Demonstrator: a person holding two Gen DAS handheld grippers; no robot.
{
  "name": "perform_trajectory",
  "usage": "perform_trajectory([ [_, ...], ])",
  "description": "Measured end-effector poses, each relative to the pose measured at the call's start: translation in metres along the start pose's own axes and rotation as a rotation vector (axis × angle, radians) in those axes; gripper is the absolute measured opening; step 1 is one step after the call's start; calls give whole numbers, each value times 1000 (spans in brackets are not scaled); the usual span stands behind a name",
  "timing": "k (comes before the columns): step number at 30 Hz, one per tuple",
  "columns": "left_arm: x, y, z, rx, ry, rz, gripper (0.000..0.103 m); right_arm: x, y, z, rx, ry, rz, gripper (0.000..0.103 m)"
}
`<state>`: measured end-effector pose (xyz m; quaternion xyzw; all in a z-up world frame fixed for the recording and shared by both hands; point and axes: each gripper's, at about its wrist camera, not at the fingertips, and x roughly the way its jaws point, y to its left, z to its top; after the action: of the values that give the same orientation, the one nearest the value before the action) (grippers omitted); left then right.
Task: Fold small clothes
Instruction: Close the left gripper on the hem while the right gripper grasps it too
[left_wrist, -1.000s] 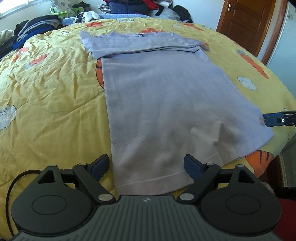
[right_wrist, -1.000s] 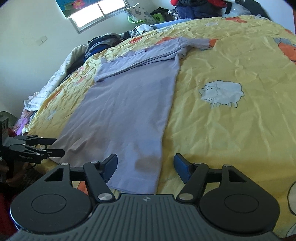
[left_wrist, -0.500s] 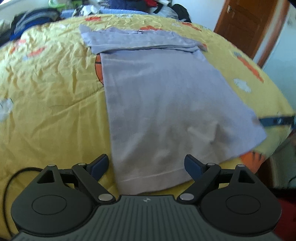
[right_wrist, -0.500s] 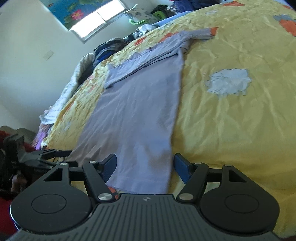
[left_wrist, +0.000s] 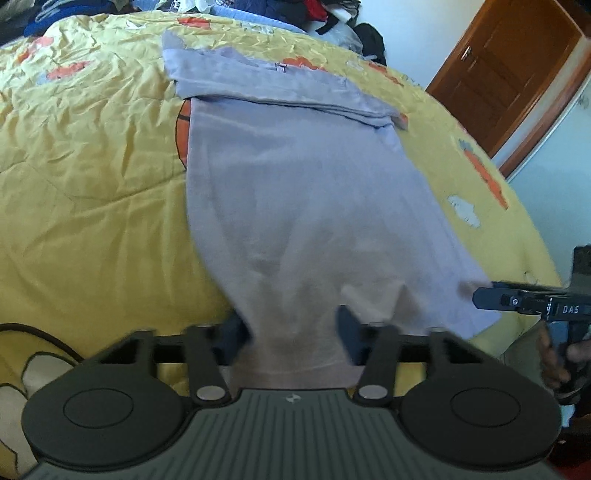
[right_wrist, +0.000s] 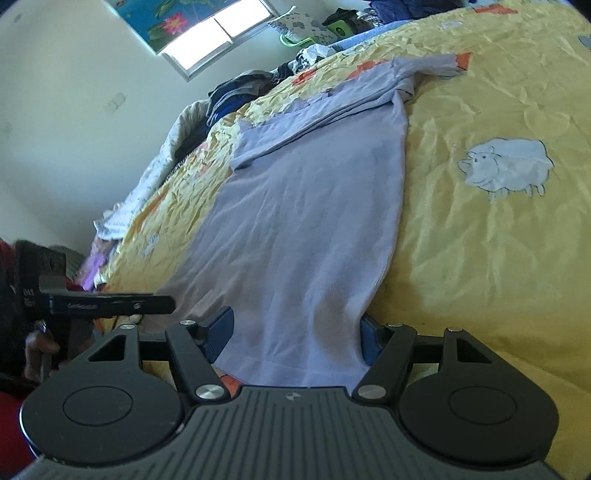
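A lavender shirt (left_wrist: 306, 192) lies flat on the yellow bedspread (left_wrist: 85, 177), sleeves folded across its far end. Its near hem runs between the fingers of both grippers. My left gripper (left_wrist: 291, 334) is open around the hem's left corner, with cloth between its blue pads. My right gripper (right_wrist: 295, 332) is open around the hem's right corner of the shirt (right_wrist: 314, 229). The right gripper also shows at the right edge of the left wrist view (left_wrist: 517, 301), and the left gripper at the left edge of the right wrist view (right_wrist: 110, 304).
Piles of clothes (left_wrist: 277, 7) lie along the far side of the bed and by the window (right_wrist: 236, 92). A wooden door (left_wrist: 517, 74) stands at the right. The bed's near edge drops off just under both grippers.
Both grippers have moved forward and down onto the hem. The hem now lies between their fingers, and the jaws have narrowed but stay open.
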<state>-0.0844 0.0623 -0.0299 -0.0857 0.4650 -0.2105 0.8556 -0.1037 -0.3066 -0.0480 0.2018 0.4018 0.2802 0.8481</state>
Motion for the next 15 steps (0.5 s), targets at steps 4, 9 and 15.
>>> perform_trajectory([
  [4, 0, 7, -3, -21, 8, -10, 11, 0, 9, -5, -49, 35, -66, 22],
  [9, -1, 9, -6, -25, -13, 0, 5, -2, 13, -10, -81, 54, -119, 11],
  [15, -9, 8, -3, -4, -39, -6, 4, -2, 21, -3, -79, 29, -92, 11],
])
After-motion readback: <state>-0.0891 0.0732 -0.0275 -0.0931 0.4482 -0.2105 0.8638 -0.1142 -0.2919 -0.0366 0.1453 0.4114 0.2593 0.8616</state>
